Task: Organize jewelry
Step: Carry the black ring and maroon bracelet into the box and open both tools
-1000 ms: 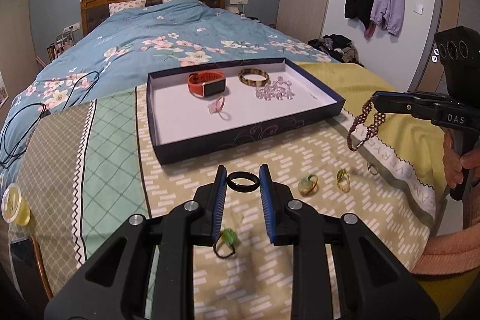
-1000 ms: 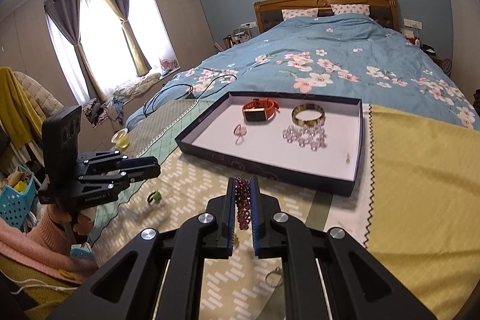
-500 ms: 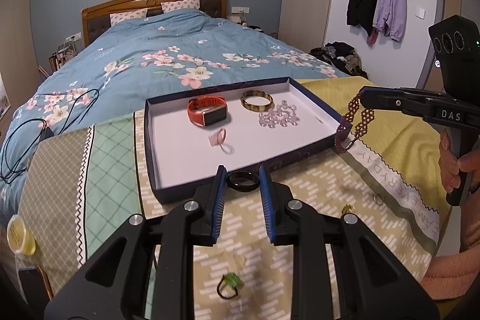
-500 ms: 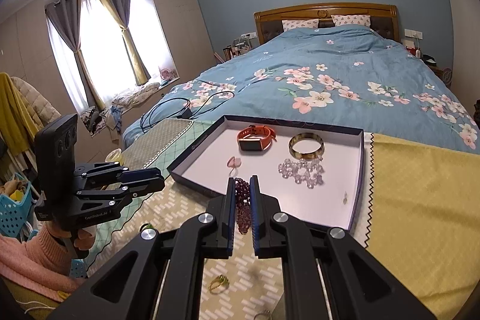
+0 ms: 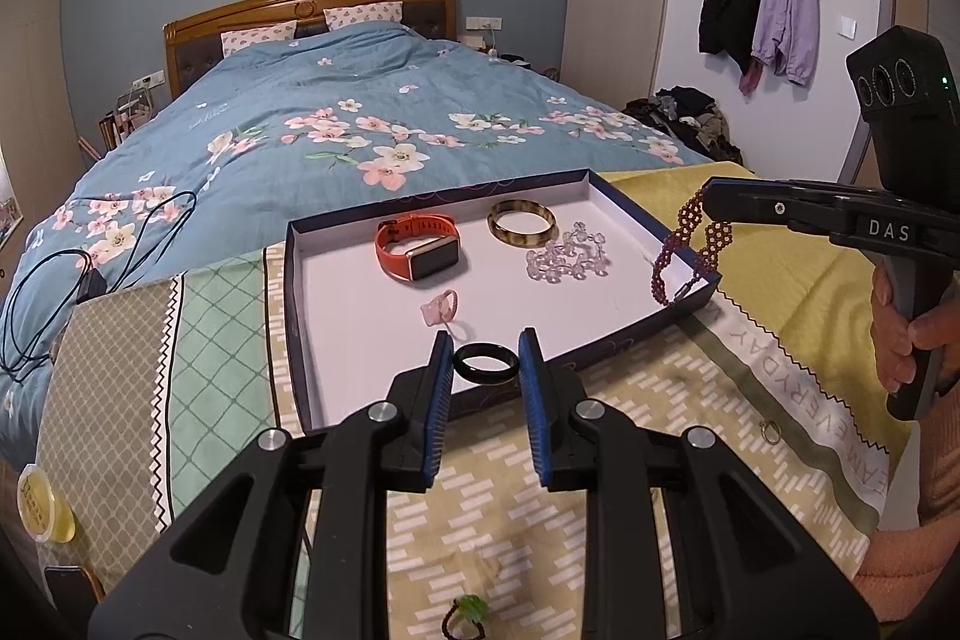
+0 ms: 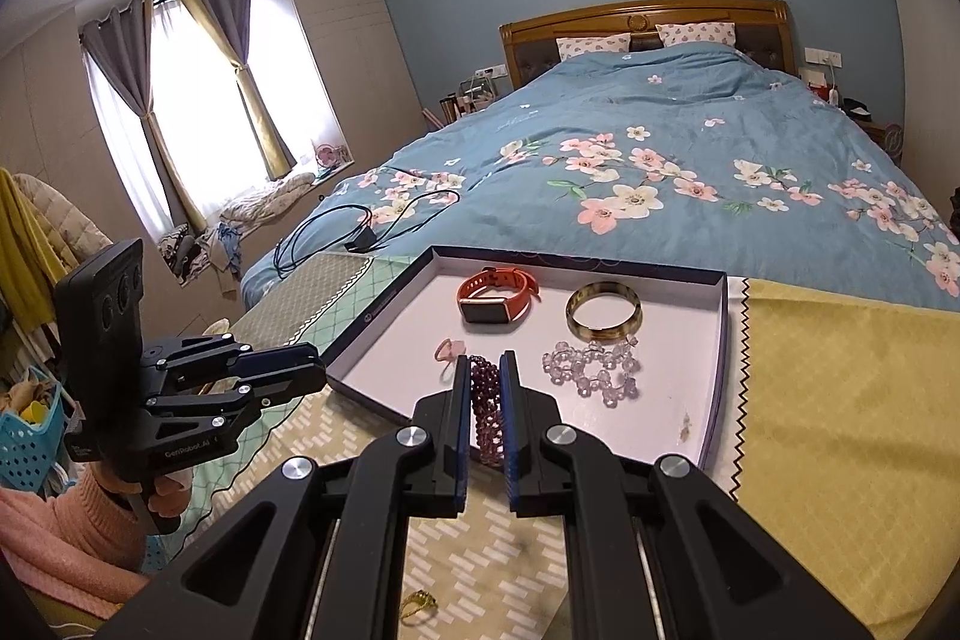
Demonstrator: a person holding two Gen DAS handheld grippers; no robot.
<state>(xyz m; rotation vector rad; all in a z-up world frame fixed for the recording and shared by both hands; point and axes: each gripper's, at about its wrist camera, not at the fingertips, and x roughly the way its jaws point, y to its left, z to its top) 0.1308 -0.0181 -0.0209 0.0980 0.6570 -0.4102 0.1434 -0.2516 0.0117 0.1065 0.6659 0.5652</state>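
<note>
My left gripper [image 5: 485,365] is shut on a black ring [image 5: 486,363], held just above the near edge of the dark blue tray [image 5: 624,334]. My right gripper [image 6: 483,388] is shut on a purple beaded bracelet [image 6: 485,403] that hangs over the tray's right side [image 5: 690,244]. In the tray lie an orange watch [image 5: 417,250], a tortoiseshell bangle [image 5: 521,222], a clear bead bracelet [image 5: 567,259] and a small pink ring [image 5: 443,307].
A green ring [image 5: 465,613] and a small thin ring [image 5: 770,430] lie on the patterned cloth [image 5: 660,388] in front of the tray. A gold ring [image 6: 420,604] lies near my right gripper. A black cable [image 5: 90,244] lies on the blue quilt at the left.
Both grippers have moved forward toward the tray. The black ring now sits over the tray's near edge and the purple bracelet hangs over its right side.
</note>
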